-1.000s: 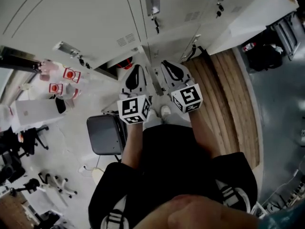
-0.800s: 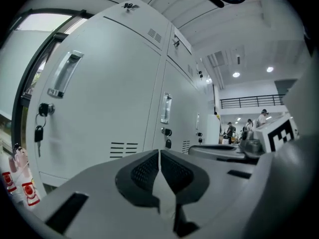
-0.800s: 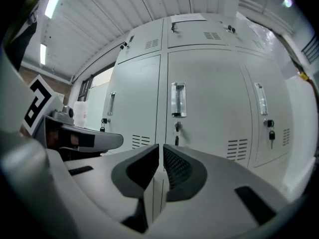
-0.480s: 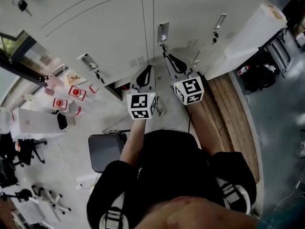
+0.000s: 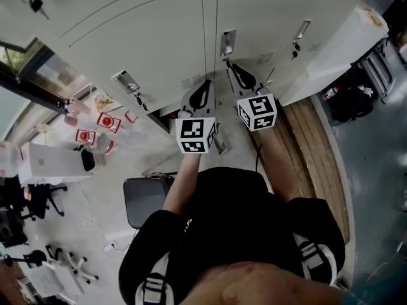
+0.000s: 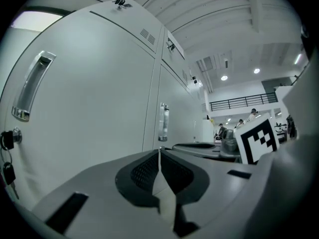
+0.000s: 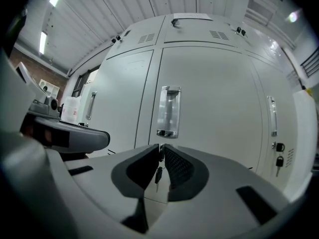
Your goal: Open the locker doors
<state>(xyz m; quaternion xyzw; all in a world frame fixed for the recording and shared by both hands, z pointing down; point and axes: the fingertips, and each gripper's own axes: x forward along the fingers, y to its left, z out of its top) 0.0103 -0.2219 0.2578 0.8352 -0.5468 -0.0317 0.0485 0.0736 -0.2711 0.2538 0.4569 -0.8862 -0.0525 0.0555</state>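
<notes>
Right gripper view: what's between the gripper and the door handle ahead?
In that view, only bare door panel under the handle; a hanging key shows lower, behind the shut right gripper.

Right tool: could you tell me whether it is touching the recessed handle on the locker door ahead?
Apart. The right gripper view shows a strip of bare door between the handle and the right tool just below it.
</notes>
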